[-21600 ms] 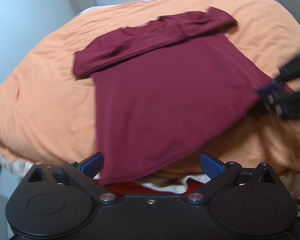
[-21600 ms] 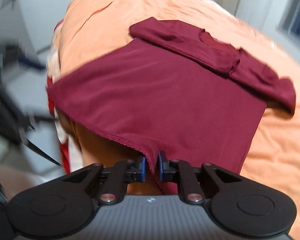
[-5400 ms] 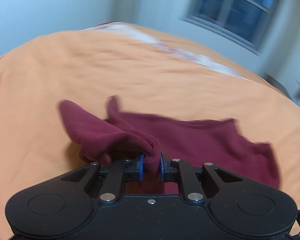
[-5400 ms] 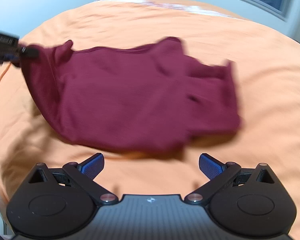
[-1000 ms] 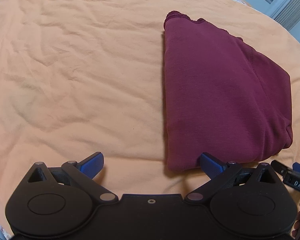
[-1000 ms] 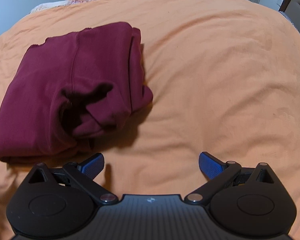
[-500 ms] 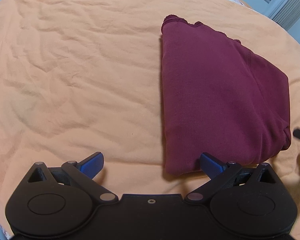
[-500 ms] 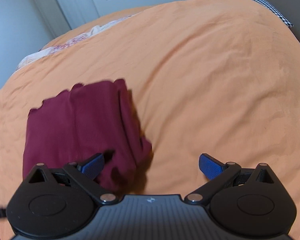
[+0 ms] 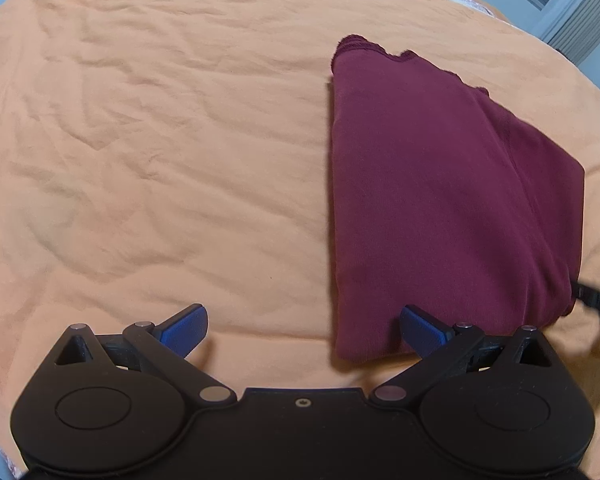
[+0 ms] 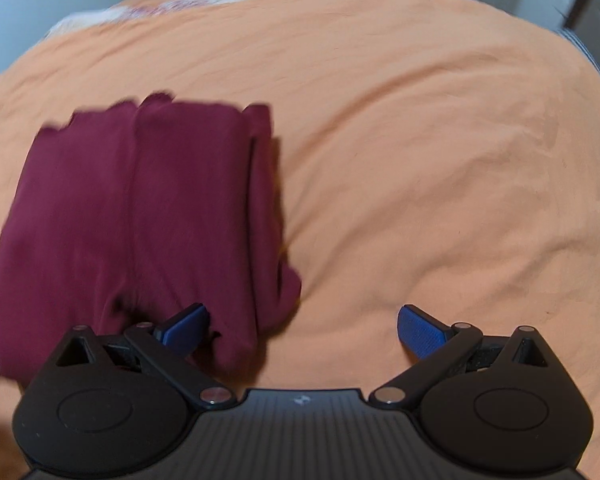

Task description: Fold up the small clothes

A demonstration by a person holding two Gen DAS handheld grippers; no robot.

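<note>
Left wrist view
Left gripper (image 9: 302, 326): the jaws are spread wide and nothing is held between the blue pads (image 9: 184, 328).
Folded shirt (image 9: 440, 208): a maroon garment is seen folded into a compact stack, laid flat on the orange bedcover (image 9: 160, 140).
Place of shirt: it is found to the right of the gripper's midline; its near corner is overlapped in the picture by the right-hand pad, and contact cannot be told.
Edges: the ribbed hem is turned to the far end, and a seam is seen running down the right part of the stack.
Dark object (image 9: 598, 300): a black part is seen at the right margin, just beside the shirt's near right corner; what it is cannot be told.
Bedcover: it is wrinkled, and bare to the left of the shirt.

Right wrist view
Right gripper (image 10: 302, 326): the jaws are held fully apart and no cloth is gripped.
Folded shirt (image 10: 140, 216): it is shown, slightly blurred, to the left of the gripper's midline.
Pad and shirt: the left-hand pad (image 10: 184, 328) is seen in front of the shirt's near edge.
Orange bedcover (image 10: 440, 160): only cover is seen to the right of the shirt.
</note>
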